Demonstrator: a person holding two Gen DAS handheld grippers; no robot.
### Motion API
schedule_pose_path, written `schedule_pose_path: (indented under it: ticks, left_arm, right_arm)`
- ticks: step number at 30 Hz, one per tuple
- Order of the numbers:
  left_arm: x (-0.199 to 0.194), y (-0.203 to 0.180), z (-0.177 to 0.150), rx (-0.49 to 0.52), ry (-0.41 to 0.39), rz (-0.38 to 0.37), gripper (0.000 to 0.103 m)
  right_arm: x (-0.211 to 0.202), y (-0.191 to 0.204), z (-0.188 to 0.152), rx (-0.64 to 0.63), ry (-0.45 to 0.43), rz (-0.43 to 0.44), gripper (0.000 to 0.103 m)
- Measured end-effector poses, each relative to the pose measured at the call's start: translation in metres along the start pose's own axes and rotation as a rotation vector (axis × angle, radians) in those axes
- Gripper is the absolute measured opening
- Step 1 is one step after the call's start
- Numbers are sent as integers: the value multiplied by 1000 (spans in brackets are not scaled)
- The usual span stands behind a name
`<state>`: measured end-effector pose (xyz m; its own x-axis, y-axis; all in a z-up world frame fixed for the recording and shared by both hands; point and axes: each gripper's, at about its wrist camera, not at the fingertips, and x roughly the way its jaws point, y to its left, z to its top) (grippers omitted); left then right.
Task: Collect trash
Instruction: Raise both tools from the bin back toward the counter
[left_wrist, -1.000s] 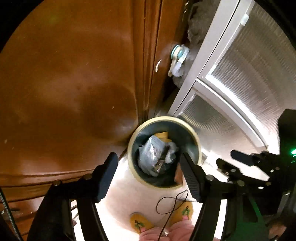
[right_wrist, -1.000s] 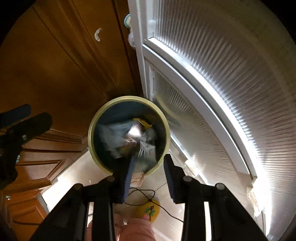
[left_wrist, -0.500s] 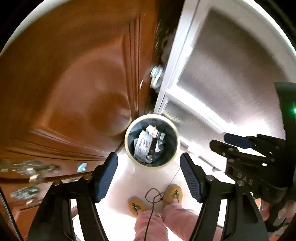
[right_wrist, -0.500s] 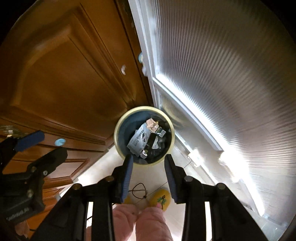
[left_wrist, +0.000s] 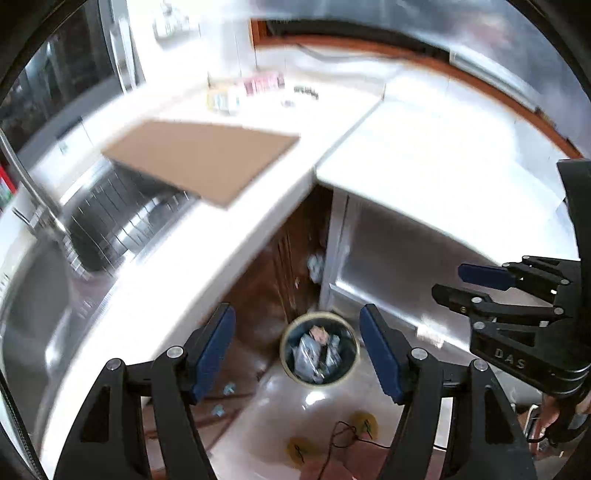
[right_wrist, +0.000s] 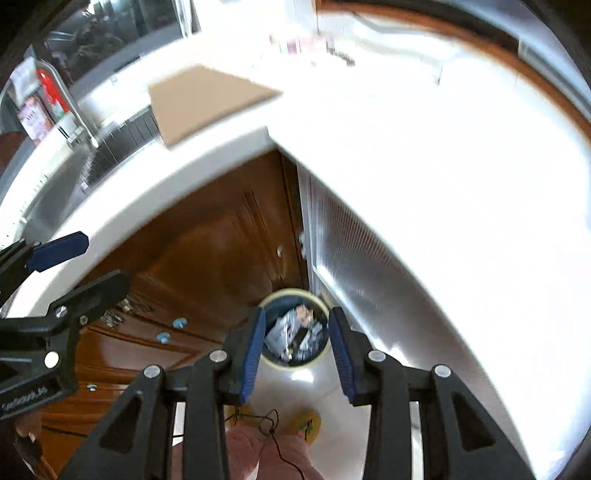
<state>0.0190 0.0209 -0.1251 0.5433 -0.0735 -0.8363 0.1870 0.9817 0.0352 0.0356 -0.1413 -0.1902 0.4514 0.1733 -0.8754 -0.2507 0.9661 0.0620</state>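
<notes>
A round trash bin (left_wrist: 319, 349) with a pale rim stands on the floor far below, in the corner between the wooden cabinet and a white ribbed panel. Crumpled plastic wrappers and paper (left_wrist: 314, 350) fill it. My left gripper (left_wrist: 295, 308) hangs high above it, open, with nothing between its blue pads. In the right wrist view the same bin (right_wrist: 295, 332) shows between the fingers of my right gripper (right_wrist: 297, 314), which is also open and empty. Each gripper shows in the other's view: the right gripper (left_wrist: 448, 280) at the right edge, the left gripper (right_wrist: 105, 258) at the left edge.
A white countertop (left_wrist: 258, 221) runs across the view, with a flat cardboard sheet (left_wrist: 199, 158) on it. A steel sink and faucet (left_wrist: 40, 206) lie to the left. Small packets (left_wrist: 258, 86) sit at the counter's back. Yellow slippers (left_wrist: 364, 424) and a cable are on the floor.
Both grippers have risen steeply from just above the bin to above counter height. The bin has shrunk in view, and the countertop, cardboard and sink have appeared. The jaws kept their widths.
</notes>
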Motion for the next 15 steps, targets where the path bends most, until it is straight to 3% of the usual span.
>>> schedule_pose_path:
  ticks: [9,15]
  left_arm:
    - [-64,3,37,17,-125,64,69]
    - [-77,-4,54,-3,-177,76,69]
  right_arm:
    - [-76,1,26,-82,-189,-30,44]
    - [-108,-1,45,-113,-260,-26,45]
